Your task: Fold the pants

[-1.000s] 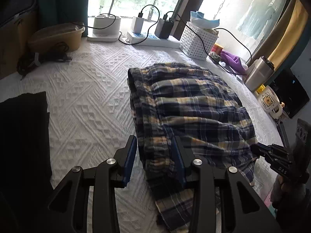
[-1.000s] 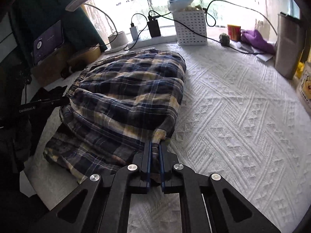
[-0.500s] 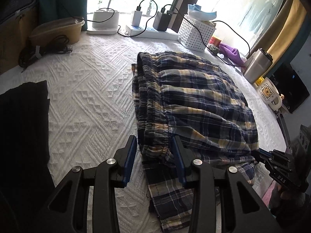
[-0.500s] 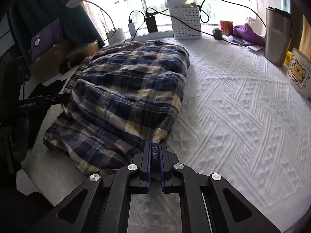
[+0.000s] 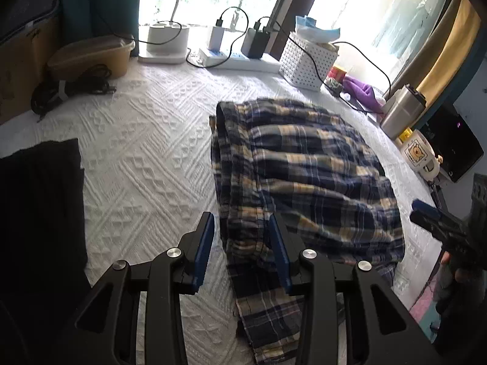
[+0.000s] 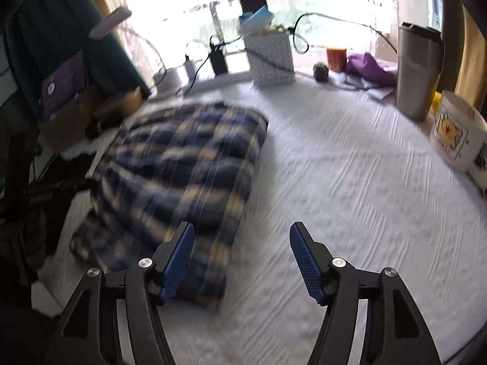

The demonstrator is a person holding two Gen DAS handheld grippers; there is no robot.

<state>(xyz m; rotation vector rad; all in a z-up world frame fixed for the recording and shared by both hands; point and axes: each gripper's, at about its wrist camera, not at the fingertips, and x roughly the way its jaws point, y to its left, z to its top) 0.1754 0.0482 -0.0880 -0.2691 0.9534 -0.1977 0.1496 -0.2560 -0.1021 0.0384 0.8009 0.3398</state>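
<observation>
Right claw (image 6: 242, 255) just opened, empty beside pants (image 6: 182, 164) edge; left claw (image 5: 242, 243) released astride waistband.

Domestic room, likely a bedroom. Indicators: a white quilted bedspread (image 5: 146, 140) as the work surface, curtains (image 5: 438, 60) at a bright window, a power strip (image 5: 237, 59) with chargers, a cartoon mug (image 5: 418, 155), a steel tumbler (image 6: 418, 73).

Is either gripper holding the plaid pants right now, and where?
Right gripper holds nothing: its jaws have just opened. Left gripper straddles the plaid pants at the waistband; an actual grip cannot be told.
</observation>
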